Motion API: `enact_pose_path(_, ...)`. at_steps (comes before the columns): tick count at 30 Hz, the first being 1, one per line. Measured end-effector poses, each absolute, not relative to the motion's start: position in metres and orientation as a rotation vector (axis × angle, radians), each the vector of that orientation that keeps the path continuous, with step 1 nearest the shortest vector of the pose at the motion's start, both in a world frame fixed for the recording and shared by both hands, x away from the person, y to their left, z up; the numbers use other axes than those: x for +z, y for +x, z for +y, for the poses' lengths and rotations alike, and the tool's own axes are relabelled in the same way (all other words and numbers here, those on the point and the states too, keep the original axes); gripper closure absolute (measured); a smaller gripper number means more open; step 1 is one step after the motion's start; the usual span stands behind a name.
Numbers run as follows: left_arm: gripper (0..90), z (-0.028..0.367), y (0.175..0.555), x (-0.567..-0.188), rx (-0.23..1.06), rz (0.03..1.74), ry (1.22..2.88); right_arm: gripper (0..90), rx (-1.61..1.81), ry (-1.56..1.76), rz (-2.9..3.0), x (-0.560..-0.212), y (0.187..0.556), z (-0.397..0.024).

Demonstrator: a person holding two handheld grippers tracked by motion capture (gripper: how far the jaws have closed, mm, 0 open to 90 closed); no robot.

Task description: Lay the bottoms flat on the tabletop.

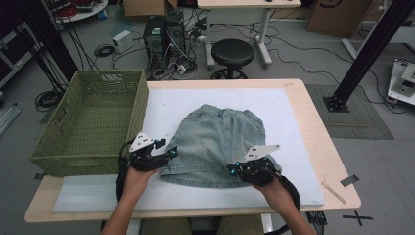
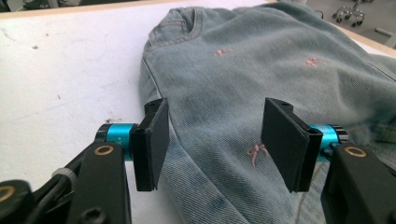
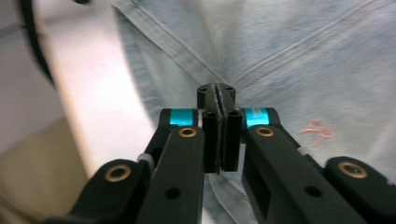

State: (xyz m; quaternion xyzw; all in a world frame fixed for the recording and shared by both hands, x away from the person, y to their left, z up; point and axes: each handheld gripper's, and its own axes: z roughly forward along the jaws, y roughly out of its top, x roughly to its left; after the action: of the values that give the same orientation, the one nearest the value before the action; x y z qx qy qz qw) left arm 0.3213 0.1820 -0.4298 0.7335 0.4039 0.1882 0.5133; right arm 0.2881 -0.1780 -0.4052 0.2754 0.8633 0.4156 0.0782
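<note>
Jaws of the right gripper [image 3: 218, 100] are clenched, seemingly pinching the denim shorts [image 1: 219, 137] at their hem; the left gripper [image 2: 215, 135] is released, straddling the opposite edge. Likely a fold is starting. Next, the left should clamp.

Black gripper [image 3: 219, 100] — cyan collars, brass rivets

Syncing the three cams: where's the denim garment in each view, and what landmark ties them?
High view: denim garment at centre of the white mat.
Left gripper view: fills the right and middle, under the open left tool.
Right gripper view: spans the upper right, behind the shut right tool.
Shared landmark: the garment's pink embroidered bows.
</note>
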Motion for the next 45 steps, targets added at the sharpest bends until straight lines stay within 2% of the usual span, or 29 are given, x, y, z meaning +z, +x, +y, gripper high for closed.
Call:
enact_pose_path(4, 42.1, 0.178, 0.321, -0.433, 0.427, 0.966, 1.805, 78.1, 1.2, 0.811, 2.559, -0.409, 0.285, -0.171)
enact_pose_path(10, 42.6, 0.166, 0.322, -0.444, 0.383, 0.969, 1.957, 71.4, 1.02, 0.772, 2.554, -0.426, 0.289, -0.153)
enact_pose_path(13, 45.7, 0.161, 0.321, -0.448, 0.384, 0.964, 2.022, 71.5, 0.925, 0.809, 2.519, -0.436, 0.298, -0.15)
enact_pose_path(16, 56.4, 0.156, 0.317, -0.45, 0.428, 0.937, 2.066, 67.5, 0.944, 0.862, 2.514, -0.439, 0.305, -0.155)
enact_pose_path(17, 66.0, 0.155, 0.316, -0.449, 0.429, 0.925, 2.074, 67.4, 0.952, 0.869, 2.51, -0.438, 0.306, -0.157)
enact_pose_path(19, 77.3, 0.155, 0.315, -0.449, 0.443, 0.914, 2.086, 67.3, 1.01, 0.885, 2.497, -0.433, 0.305, -0.161)
enact_pose_path(22, 84.8, 0.16, 0.314, -0.446, 0.427, 0.915, 2.044, 67.5, 1.103, 0.88, 2.476, -0.424, 0.302, -0.167)
enact_pose_path(25, 85.0, 0.17, 0.312, -0.44, 0.395, 0.917, 1.972, 67.5, 1.08, 0.852, 2.524, -0.423, 0.3, -0.163)
enact_pose_path(29, 85.0, 0.186, 0.309, -0.433, 0.36, 0.929, 1.91, 59.8, 0.956, 0.826, 2.57, -0.435, 0.302, -0.153)
enact_pose_path(31, 84.9, 0.189, 0.309, -0.434, 0.351, 0.931, 1.92, 59.0, 0.992, 0.855, 2.558, -0.439, 0.304, -0.153)
enact_pose_path(32, 84.8, 0.19, 0.309, -0.435, 0.349, 0.926, 1.925, 59.8, 0.987, 0.851, 2.556, -0.439, 0.304, -0.152)
enact_pose_path(34, 83.6, 0.189, 0.308, -0.436, 0.347, 0.919, 1.919, 69.3, 0.988, 0.804, 2.568, -0.439, 0.302, -0.15)
enact_pose_path(35, 81.1, 0.19, 0.308, -0.435, 0.346, 0.92, 1.913, 72.4, 0.988, 0.798, 2.575, -0.438, 0.301, -0.15)
enact_pose_path(38, 70.3, 0.191, 0.309, -0.433, 0.362, 0.935, 1.875, 72.0, 1.019, 0.852, 2.611, -0.437, 0.305, -0.152)
enact_pose_path(40, 63.6, 0.192, 0.309, -0.432, 0.38, 0.945, 1.843, 61.5, 1.068, 0.896, 2.608, -0.437, 0.308, -0.153)
enact_pose_path(41, 59.3, 0.193, 0.309, -0.431, 0.384, 0.946, 1.832, 60.8, 1.092, 0.92, 2.594, -0.436, 0.308, -0.152)
enact_pose_path(45, 54.7, 0.194, 0.311, -0.428, 0.396, 0.952, 1.781, 61.9, 0.99, 0.871, 2.57, -0.441, 0.307, -0.141)
